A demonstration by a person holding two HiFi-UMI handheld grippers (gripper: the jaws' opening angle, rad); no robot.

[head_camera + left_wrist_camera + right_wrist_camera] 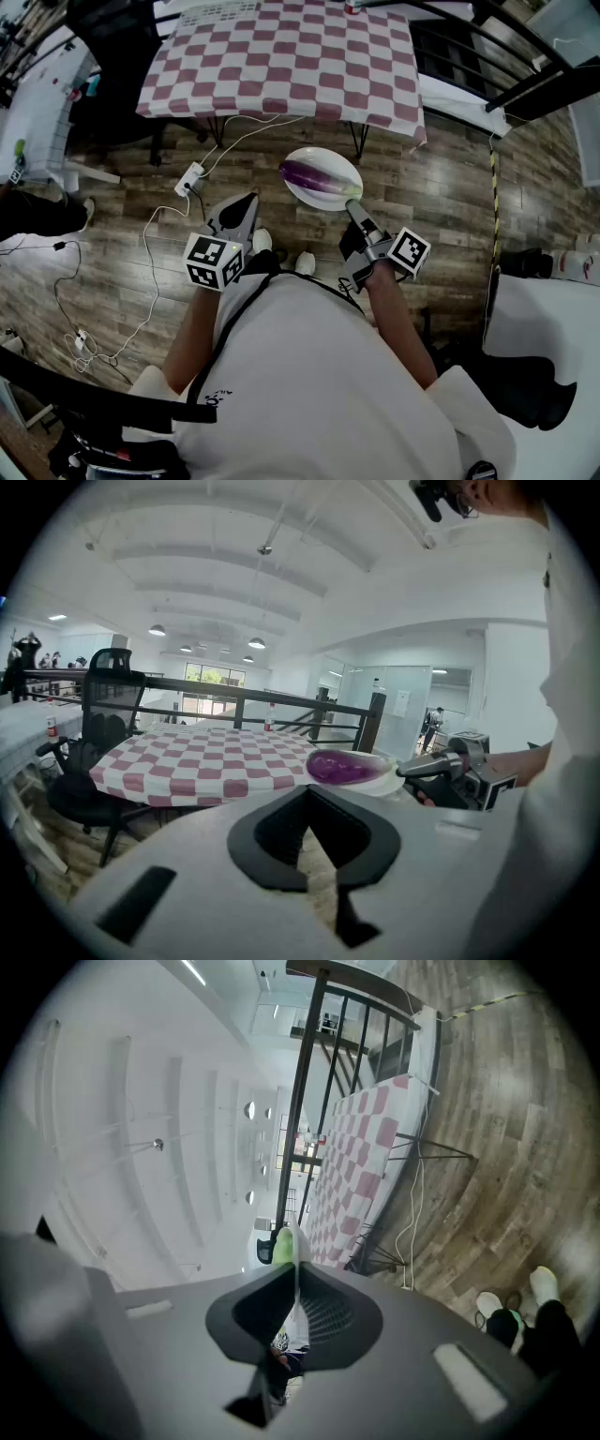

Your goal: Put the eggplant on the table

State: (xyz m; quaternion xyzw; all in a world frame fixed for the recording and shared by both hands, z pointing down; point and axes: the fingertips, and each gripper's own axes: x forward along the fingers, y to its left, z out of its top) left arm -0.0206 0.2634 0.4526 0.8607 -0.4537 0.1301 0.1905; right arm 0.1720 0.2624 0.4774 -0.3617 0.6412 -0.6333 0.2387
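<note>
Wooden floor lies open up to the near edge of one checked counter. The left gripper hangs with its jaws together, empty. One white plate carries one eggplant, short of that edge and over the floor. The right gripper is clamped on the plate's near rim.

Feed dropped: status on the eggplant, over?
Right tongs shut on plate rim. Left tongs shut, empty. Eggplant on plate, short of table. No obstacle seen.
</note>
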